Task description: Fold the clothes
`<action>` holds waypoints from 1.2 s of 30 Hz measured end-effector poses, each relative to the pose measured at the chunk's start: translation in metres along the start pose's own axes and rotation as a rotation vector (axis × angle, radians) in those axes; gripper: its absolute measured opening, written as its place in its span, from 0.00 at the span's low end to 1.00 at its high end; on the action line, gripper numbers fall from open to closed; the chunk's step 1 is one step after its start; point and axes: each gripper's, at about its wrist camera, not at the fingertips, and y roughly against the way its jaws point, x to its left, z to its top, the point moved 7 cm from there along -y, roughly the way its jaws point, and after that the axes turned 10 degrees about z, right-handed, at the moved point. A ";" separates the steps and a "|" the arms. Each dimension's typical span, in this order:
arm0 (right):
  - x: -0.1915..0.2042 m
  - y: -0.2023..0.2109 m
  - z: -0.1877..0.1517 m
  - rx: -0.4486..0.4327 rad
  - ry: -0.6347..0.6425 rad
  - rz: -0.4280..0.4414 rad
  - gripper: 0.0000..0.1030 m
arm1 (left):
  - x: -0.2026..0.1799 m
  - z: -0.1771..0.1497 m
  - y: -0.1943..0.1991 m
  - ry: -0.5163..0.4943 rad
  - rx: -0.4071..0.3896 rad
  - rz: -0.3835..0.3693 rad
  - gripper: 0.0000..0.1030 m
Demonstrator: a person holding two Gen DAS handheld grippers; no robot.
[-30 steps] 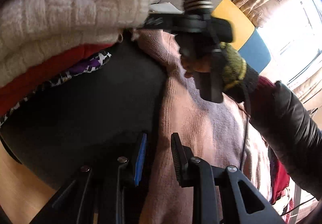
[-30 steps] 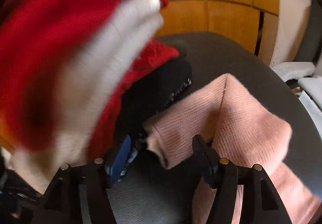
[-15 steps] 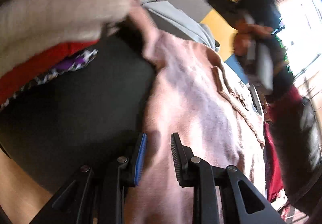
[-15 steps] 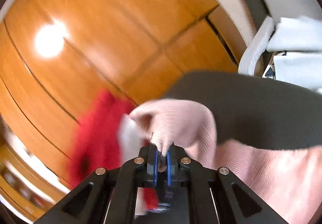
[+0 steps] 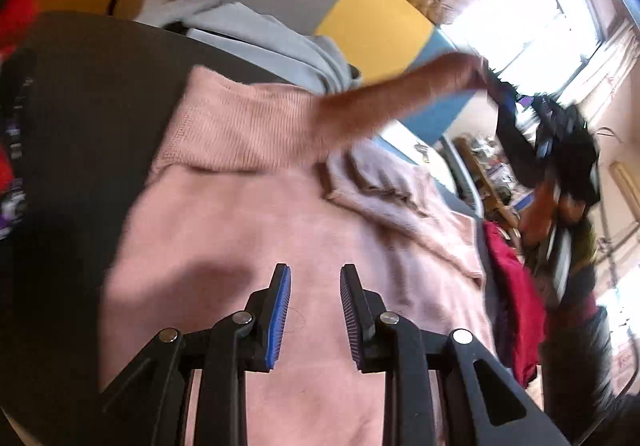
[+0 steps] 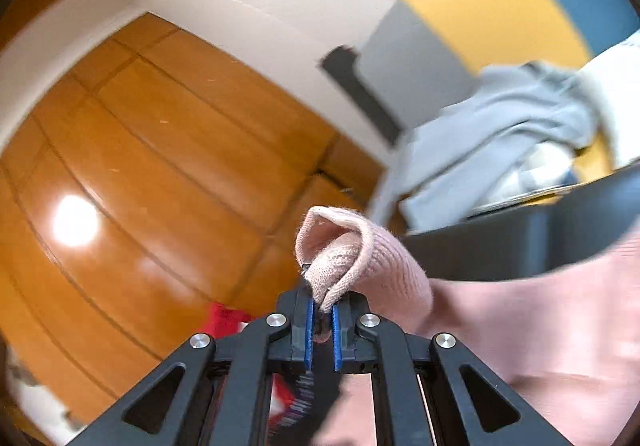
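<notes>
Now a pink sweater (image 5: 256,246) sleeve (image 6: 360,250) is lifted, clamped in the right tongs (image 6: 320,320).
Left tongs (image 5: 315,300), parted and holding nothing at lower centre, should pin the body while the sleeve is drawn across.

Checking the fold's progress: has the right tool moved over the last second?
Yes. The right tool, shut on the pink sweater sleeve, has lifted away from the dark table; its view now shows the wooden panels.

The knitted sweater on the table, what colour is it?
The knitted sweater is pale pink, clearest in the left wrist view.
</notes>
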 end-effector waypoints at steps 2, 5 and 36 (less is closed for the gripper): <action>-0.019 0.030 -0.001 -0.011 -0.008 -0.069 0.07 | -0.007 0.003 -0.007 -0.012 0.002 0.015 0.25; -0.050 0.075 -0.004 -0.028 -0.027 -0.171 0.07 | -0.015 0.005 -0.024 -0.044 0.015 0.044 0.25; -0.073 0.111 -0.012 -0.116 -0.119 -0.216 0.08 | 0.052 0.044 -0.075 0.442 0.023 -0.126 0.55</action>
